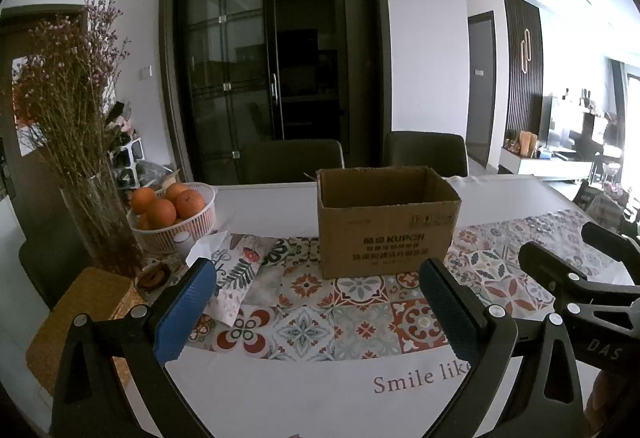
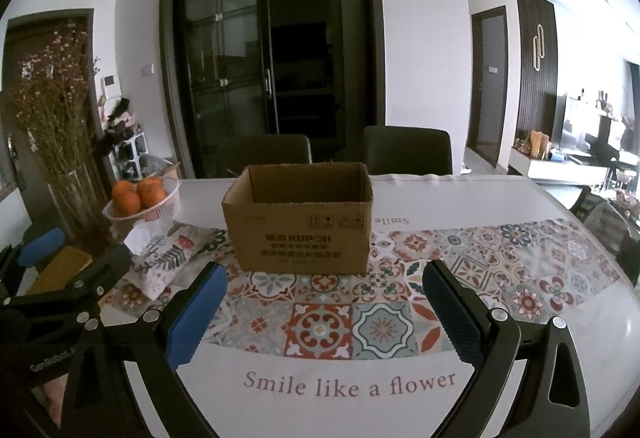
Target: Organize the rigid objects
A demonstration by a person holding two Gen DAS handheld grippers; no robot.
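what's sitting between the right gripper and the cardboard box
Nothing stands there. In the right wrist view, only the patterned tablecloth lies between the open right gripper and the cardboard box; that stretch is bare of objects.

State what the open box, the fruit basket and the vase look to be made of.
Box: brown corrugated cardboard, matte, with printed lettering and a rough cut rim.
Fruit basket: probably white plastic, given its slatted, moulded wall.
Vase: clear glass by its look, since the stems show through; clear plastic is possible.
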